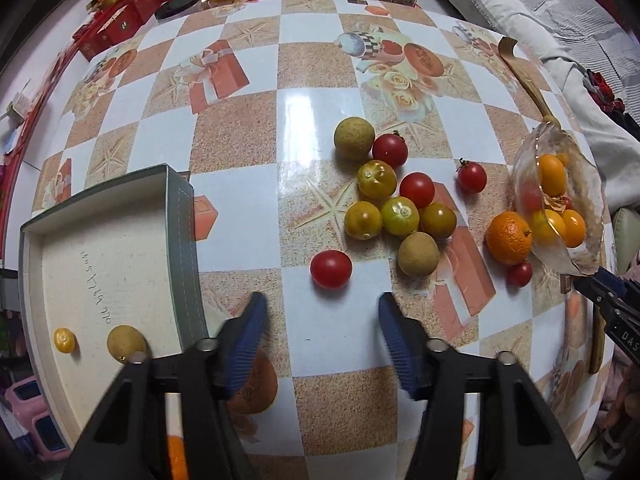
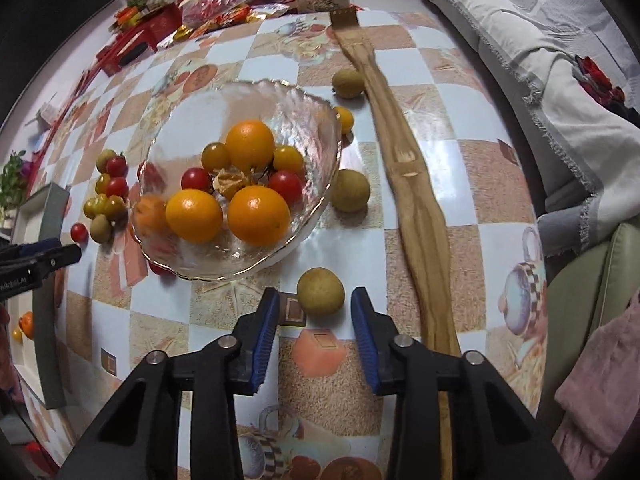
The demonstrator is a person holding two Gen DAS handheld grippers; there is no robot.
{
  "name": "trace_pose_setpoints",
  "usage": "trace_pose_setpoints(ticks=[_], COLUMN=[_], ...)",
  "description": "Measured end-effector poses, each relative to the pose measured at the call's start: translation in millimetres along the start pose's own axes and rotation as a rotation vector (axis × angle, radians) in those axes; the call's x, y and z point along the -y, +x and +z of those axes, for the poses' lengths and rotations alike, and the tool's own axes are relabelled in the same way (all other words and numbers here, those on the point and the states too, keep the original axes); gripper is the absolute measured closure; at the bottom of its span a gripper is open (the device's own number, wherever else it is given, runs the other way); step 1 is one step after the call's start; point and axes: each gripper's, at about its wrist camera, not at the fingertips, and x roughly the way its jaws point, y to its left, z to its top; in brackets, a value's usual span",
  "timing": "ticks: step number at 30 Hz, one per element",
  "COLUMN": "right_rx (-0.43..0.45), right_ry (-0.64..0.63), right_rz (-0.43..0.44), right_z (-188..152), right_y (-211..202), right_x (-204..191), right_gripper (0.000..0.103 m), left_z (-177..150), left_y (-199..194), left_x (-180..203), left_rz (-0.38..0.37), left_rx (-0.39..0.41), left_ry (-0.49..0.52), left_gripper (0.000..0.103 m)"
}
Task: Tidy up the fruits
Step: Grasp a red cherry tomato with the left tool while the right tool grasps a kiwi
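My left gripper [image 1: 320, 304] is open and empty, just short of a red cherry tomato [image 1: 331, 269]. Beyond it lies a cluster of yellow-green tomatoes [image 1: 400, 216], red tomatoes [image 1: 417, 189] and tan longans [image 1: 354, 138]. A shallow box [image 1: 120, 264] at the left holds a longan [image 1: 125, 343] and a small yellow fruit [image 1: 65, 340]. My right gripper [image 2: 316, 304] is open, with a longan [image 2: 321, 291] between its fingertips on the table. A glass bowl [image 2: 316, 120] ahead holds oranges [image 2: 259, 215] and small tomatoes. An orange [image 1: 509, 237] lies beside the bowl.
A long wooden back-scratcher [image 2: 416, 200] lies on the right side of the checked tablecloth. More longans [image 2: 350, 191] and a small yellow fruit [image 2: 344, 118] lie by the bowl. Red boxes and snack packets [image 1: 132, 12] crowd the far edge. A sofa [image 2: 540, 40] borders the right.
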Motion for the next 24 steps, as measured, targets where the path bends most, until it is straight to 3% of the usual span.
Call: trace_pose_setpoints(ticks=[4,12,19,20,22,24], right_rx=[0.000,0.015,0.015,0.012,0.010,0.011], right_ry=[-0.044,-0.091,-0.122,-0.120,-0.116,-0.116], right_rz=[-0.017,-0.011,-0.004,-0.002,0.005,0.013], right_z=[-4.0,-7.9,-35.6,-38.4,-41.8,-44.6], right_y=[6.6,5.0,-3.3,-4.5,-6.5,-9.7], right_x=[-5.0,-9.8,-21.1,-22.0,-23.3,-25.1], right_gripper=[0.076,0.076,0.076,0.076,0.076,0.076], left_z=[0.0,-0.9,11.9,12.4,12.5,13.5], left_y=[5.0,1.9,12.6,13.4,12.4,12.3], left_x=[-0.3,-8.9,5.6,8.9,10.8,10.3], left_rz=[-0.004,-0.015,0.006,0.015,0.016,0.014], left_rx=[-0.007,0.009,0.002,0.004,0.015,0.014], left_ry=[0.007,0.001,0.040,0.050,0.058,0.047], left_gripper=[0.054,0.053,0.054,0.055,0.071,0.080])
